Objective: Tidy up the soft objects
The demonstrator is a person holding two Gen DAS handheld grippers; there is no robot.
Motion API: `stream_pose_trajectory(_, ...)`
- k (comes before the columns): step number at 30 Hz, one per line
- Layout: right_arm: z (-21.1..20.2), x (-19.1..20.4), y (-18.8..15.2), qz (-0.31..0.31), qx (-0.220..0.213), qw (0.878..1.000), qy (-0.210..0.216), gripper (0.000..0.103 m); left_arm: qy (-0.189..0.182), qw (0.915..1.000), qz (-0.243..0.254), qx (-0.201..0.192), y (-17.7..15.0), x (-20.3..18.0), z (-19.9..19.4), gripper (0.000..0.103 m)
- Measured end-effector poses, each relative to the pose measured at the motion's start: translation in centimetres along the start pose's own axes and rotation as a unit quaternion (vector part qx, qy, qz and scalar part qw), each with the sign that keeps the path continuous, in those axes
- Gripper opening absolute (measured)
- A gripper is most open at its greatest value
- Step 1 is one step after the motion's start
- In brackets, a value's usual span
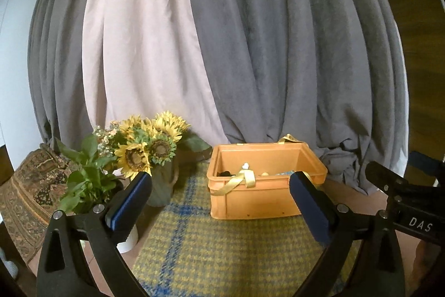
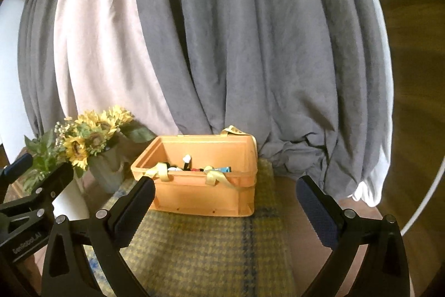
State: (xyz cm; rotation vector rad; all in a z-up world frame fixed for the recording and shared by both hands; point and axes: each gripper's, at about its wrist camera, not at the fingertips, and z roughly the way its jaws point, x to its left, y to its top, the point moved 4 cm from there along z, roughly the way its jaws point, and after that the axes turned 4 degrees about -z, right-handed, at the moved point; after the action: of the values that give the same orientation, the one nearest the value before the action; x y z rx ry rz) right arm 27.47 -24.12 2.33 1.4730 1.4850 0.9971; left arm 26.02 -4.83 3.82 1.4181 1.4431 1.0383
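An orange plastic crate [image 1: 258, 202] [image 2: 205, 196] stands on a yellow and blue checked cloth [image 1: 217, 249] [image 2: 205, 249]. Yellow ribbon straps [image 1: 244, 178] [image 2: 217, 176] hang over its front rim, and small soft items [image 2: 192, 164] lie inside, only partly visible. My left gripper [image 1: 221, 187] is held in front of the crate, jaws wide apart with nothing between them. My right gripper [image 2: 225, 191] is also open and empty, a little back from the crate. Each gripper shows at the edge of the other's view.
A vase of sunflowers [image 1: 150, 146] [image 2: 91, 138] and a leafy plant in a white pot [image 1: 89, 180] stand left of the crate. Grey and pale pink curtains [image 1: 222, 46] [image 2: 222, 46] hang close behind. A patterned rug [image 1: 30, 194] lies at far left.
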Motion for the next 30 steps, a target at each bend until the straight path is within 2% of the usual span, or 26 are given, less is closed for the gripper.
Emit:
stream_pose_trajectory(19, -12.0, 5.4, -3.7, 0.035, -0.001, 0.998, -0.052, 0.103, -0.051, 0.9985, 0.020, 0.000, -2.1, 5.6, -9.9, 0.103)
stream_pose_trajectory(30, -17.0, 6.7, -5.2, 0.029, -0.007, 0.998, -0.057, 0.103, -0.059, 0.9978, 0.028, -0.012, -2.9, 6.3, -14.8, 0.103)
